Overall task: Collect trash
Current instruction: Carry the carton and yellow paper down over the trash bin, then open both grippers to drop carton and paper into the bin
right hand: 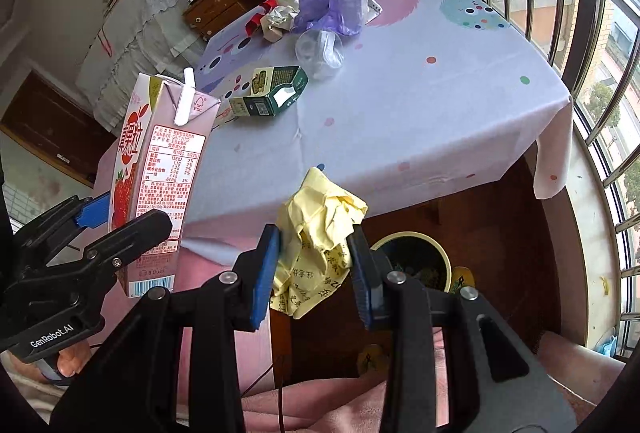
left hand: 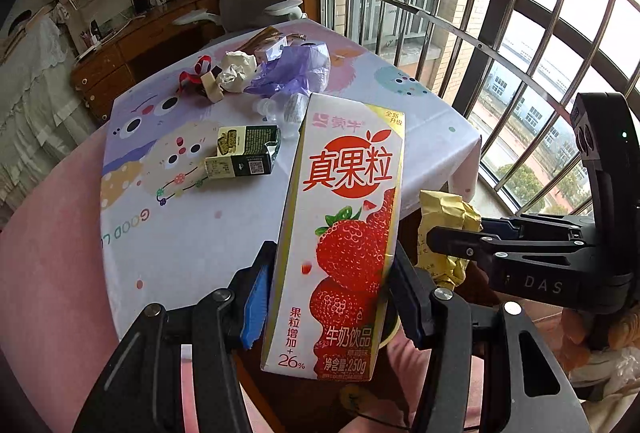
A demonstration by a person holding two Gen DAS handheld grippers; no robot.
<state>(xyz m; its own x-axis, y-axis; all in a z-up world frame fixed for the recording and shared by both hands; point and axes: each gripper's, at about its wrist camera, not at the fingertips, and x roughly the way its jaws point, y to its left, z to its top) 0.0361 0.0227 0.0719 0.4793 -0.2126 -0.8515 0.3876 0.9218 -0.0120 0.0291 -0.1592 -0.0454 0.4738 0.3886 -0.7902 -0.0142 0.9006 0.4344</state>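
Now, step in hand: both grippers are loaded and held off the near edge of the table (right hand: 400, 105), so this looks like the carry toward a bin.
Left gripper (left hand: 326, 297): closed on the milk carton (left hand: 340, 233), pads on its two narrow sides low down, carton upright with the straw end away from the tool.
Right gripper (right hand: 316, 269): closed on the yellow paper wad (right hand: 316, 233), which bulges out ahead of the fingertips.
Bin: a round yellow-rimmed pot (right hand: 416, 257) sits on the floor below and just right of the right gripper; I judge it the likely drop place, though I cannot tell for sure.
Left behind: green box (right hand: 272, 93), clear cup (right hand: 320, 49), purple bag (right hand: 332, 5), all well ahead on the table.
Next move calls for: lowering each load over the pot, then opening the fingers, one tool at a time.
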